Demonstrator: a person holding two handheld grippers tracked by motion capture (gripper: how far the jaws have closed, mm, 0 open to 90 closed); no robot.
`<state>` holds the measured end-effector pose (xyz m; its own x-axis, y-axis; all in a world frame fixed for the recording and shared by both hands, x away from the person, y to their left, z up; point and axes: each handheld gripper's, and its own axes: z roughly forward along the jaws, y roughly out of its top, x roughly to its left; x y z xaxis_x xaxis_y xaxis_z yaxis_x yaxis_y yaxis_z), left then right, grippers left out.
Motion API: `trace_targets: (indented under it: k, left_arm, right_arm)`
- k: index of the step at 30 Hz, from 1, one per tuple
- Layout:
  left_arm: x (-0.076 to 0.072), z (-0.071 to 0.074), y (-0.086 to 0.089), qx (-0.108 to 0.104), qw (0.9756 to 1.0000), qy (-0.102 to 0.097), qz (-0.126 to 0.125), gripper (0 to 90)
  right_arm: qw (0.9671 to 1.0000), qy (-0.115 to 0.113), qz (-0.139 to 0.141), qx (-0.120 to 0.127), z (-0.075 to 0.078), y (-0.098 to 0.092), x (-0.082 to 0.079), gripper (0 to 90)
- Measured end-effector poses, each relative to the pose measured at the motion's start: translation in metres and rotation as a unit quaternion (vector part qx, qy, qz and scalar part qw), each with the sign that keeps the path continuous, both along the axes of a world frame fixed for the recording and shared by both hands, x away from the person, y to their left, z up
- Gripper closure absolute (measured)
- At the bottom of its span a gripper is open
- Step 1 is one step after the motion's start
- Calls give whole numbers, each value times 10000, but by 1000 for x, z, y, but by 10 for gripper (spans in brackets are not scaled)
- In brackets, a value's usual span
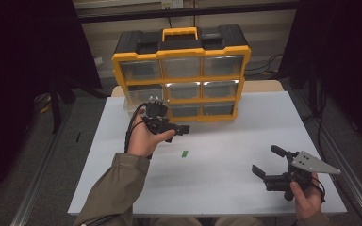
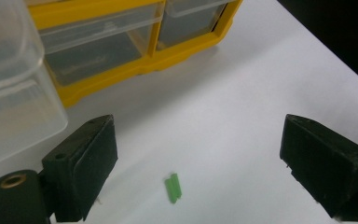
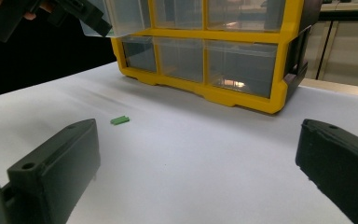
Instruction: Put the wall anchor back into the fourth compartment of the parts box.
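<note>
A small green piece lies flat on the white table, in front of a yellow and black drawer organizer. My left gripper hovers just above and left of the piece, jaws open and empty. In the left gripper view the green piece lies on the table between the wide-apart jaws of the left gripper. My right gripper is held open near the table's front right corner, well apart from the piece. In the right gripper view the green piece lies beyond the open right gripper.
A clear plastic drawer sticks out of the organizer's lower left, close beside my left gripper. The organizer has several clear drawers. The table's edges drop to a dark floor on both sides.
</note>
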<state>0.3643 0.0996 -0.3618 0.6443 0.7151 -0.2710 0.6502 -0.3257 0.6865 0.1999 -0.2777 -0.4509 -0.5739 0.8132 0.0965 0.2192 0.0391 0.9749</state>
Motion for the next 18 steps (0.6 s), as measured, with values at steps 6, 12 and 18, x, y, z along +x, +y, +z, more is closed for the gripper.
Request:
trace_targets:
  k: [6, 12, 18]
  left_arm:
    - [-5, -12, 2, 52, 10000, -40, 21, 111]
    - [-7, -24, 5, 111, 9999, -25, 59, 117]
    - [-9, -39, 6, 166, 9998, -92, 114, 117]
  right_arm:
    - [10000, -2, 1, -7, 0, 0, 0, 0]
    - [10000, -14, 1, -24, 0, 0, 0, 0]
    - [10000, -21, -20, -28, 0, 0, 0, 0]
